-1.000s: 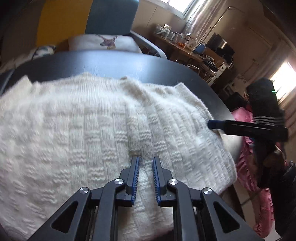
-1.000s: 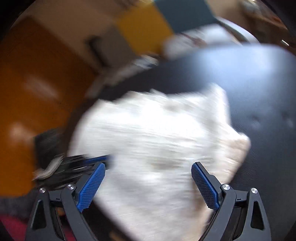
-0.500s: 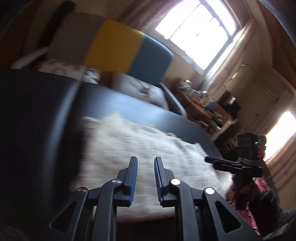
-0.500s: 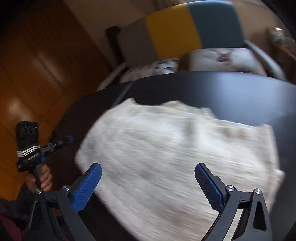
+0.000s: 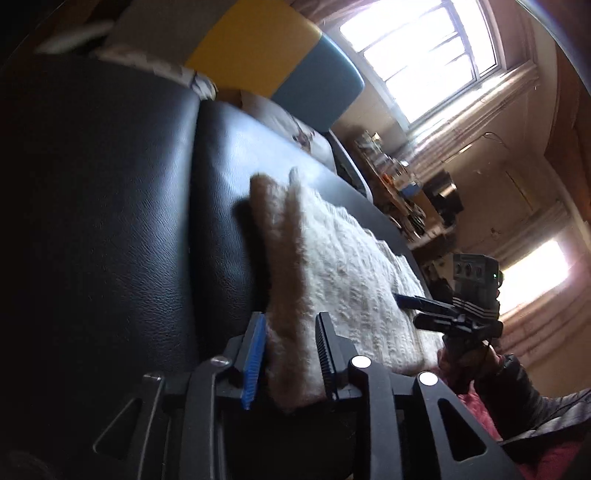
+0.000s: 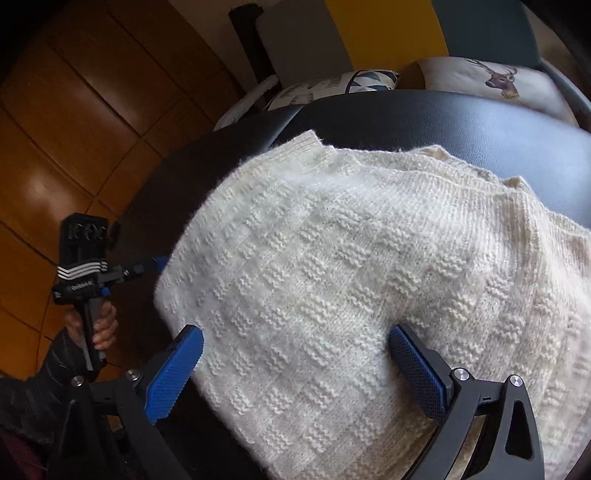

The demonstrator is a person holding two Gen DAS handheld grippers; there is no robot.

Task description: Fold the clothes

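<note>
Black leather bench [image 6: 480, 122] under a cream sweater [image 6: 351, 277]: my left tool [image 5: 291, 354], jaws just widened, apparently straddles its folded left edge; my right tool [image 6: 295, 369] gapes. Grip both layers squarely.

A lived-in home room. A yellow-and-teal upholstered chair [image 6: 436, 29] holds printed cushions [image 6: 491, 83] at twelve o'clock. A curtained window [image 5: 424, 55] lights a cluttered wooden side table [image 5: 399, 192] at two o'clock.

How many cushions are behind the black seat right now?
2: a cushion with a triangle pattern behind the seat's far left edge, and a cushion with a deer print to its right. More may be hidden.
</note>
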